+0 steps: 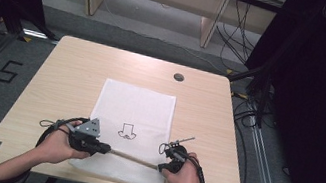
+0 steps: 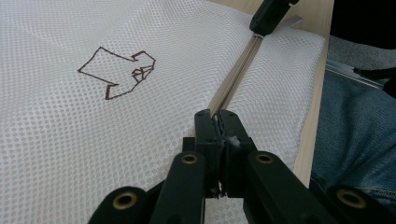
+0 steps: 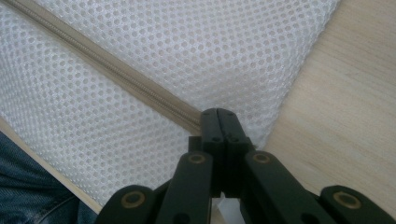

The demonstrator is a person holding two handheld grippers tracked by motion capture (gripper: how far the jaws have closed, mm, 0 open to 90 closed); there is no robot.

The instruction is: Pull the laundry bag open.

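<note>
Lying left-right across mesh bag [image 1: 134, 112]: zipper [image 1: 135, 158], both claws clamped on it.

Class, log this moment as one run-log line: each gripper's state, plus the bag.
left gripper: shut on zipper pull | right gripper: shut on zipper end | mesh bag: flat on table

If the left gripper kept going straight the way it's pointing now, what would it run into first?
Probably the right gripper. The left gripper, shut on the beige zipper of the white mesh bag, points along that zipper line, and the other gripper's black jaws sit at its far end. Depth is hard to judge.
</note>
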